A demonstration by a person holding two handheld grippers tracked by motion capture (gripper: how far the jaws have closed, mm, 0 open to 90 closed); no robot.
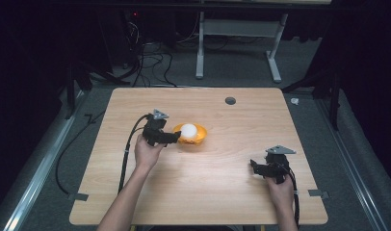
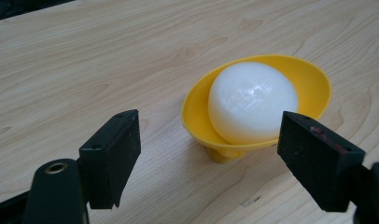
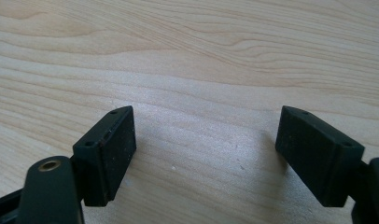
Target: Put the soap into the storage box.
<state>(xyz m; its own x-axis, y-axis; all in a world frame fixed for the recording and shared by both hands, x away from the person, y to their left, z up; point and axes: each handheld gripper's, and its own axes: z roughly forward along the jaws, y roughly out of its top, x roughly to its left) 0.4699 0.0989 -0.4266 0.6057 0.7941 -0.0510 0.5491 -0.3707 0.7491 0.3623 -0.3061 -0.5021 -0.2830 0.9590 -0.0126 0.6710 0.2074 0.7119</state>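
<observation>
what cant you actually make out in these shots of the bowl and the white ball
- Underside of the white ball: hidden by the yellow bowl in the left gripper view.
- Bowl's foot: partly hidden under its rim.
- Whether the left gripper touches the bowl: too small in the high view.
- Small grey disc on the table: too small to identify.
- Right gripper: its body is cut off by the bottom edge.

Light wooden table (image 1: 232,192), grey carpeted floor (image 1: 49,192), white desk frame (image 1: 200,53) behind, tangled black cables (image 1: 150,60), dark surroundings.
</observation>
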